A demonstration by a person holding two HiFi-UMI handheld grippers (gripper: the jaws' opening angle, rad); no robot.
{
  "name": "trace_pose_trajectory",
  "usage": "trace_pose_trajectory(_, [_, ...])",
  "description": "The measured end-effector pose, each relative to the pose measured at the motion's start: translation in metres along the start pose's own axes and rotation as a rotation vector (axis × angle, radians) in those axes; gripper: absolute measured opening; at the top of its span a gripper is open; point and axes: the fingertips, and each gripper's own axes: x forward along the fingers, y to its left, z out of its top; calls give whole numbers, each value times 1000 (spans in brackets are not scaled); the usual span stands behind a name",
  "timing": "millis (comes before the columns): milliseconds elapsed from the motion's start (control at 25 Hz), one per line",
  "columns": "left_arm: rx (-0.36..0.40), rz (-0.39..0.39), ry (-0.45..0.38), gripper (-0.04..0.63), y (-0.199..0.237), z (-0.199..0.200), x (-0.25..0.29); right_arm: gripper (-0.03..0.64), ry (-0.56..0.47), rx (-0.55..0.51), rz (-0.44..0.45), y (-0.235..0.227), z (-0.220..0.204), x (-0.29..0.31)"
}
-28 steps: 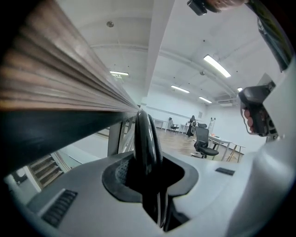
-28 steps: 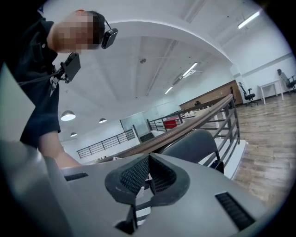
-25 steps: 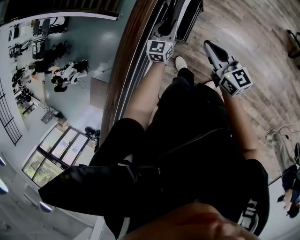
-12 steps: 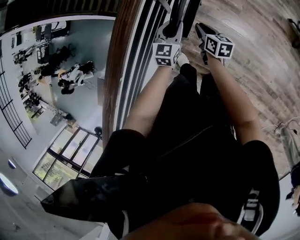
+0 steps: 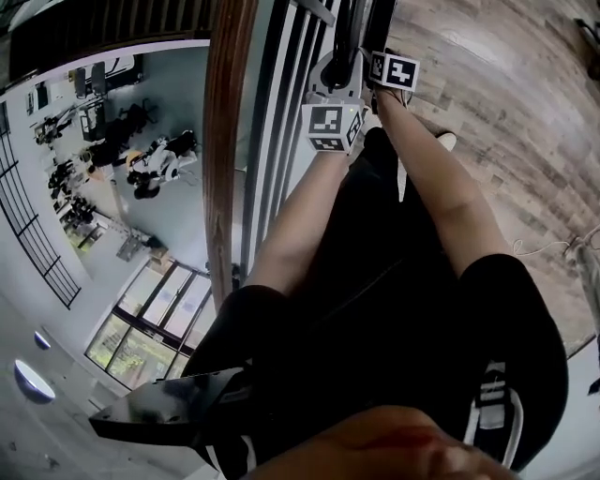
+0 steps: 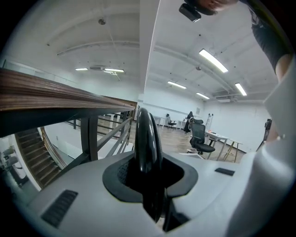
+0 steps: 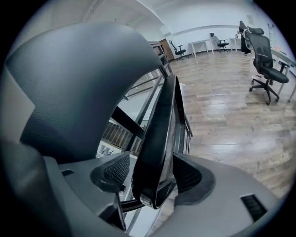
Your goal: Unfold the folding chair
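The folded chair is black and stands against the railing at the top of the head view. My left gripper is shut on one of its round black tubes, which rises upright between the jaws. My right gripper sits just right of the left one. Its jaws are opening, and a flat black edge of the chair stands between the pads with a gap on each side. A dark grey curved panel fills the upper left of the right gripper view.
A wooden handrail over dark railing bars runs along my left, with a drop to a lower floor beyond. Wood flooring lies to the right, with a cable on it. An office chair stands farther off.
My right gripper has swung from out at the right to the chair, close beside the left gripper. The left gripper has kept its hold and shifted little.
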Motion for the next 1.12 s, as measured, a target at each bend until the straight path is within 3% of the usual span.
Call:
trace_pose_trajectory(400, [-7,-3,-6,75,1,2,-3,292,13,73,-31,4,-14,33])
trace_pose_trajectory(520, [2,-13,-4,75,1,2,-4,166,43,77,-28,6,-18,27])
trace_pose_trajectory(760, [39,-47,8,77,-12,-1,-3,154,-7,68,-42,-22,-10,10])
trace_pose_trajectory(1120, [-18,-57,16,75,-5,-8,1,150,-35,180,132,-87,-26,-14])
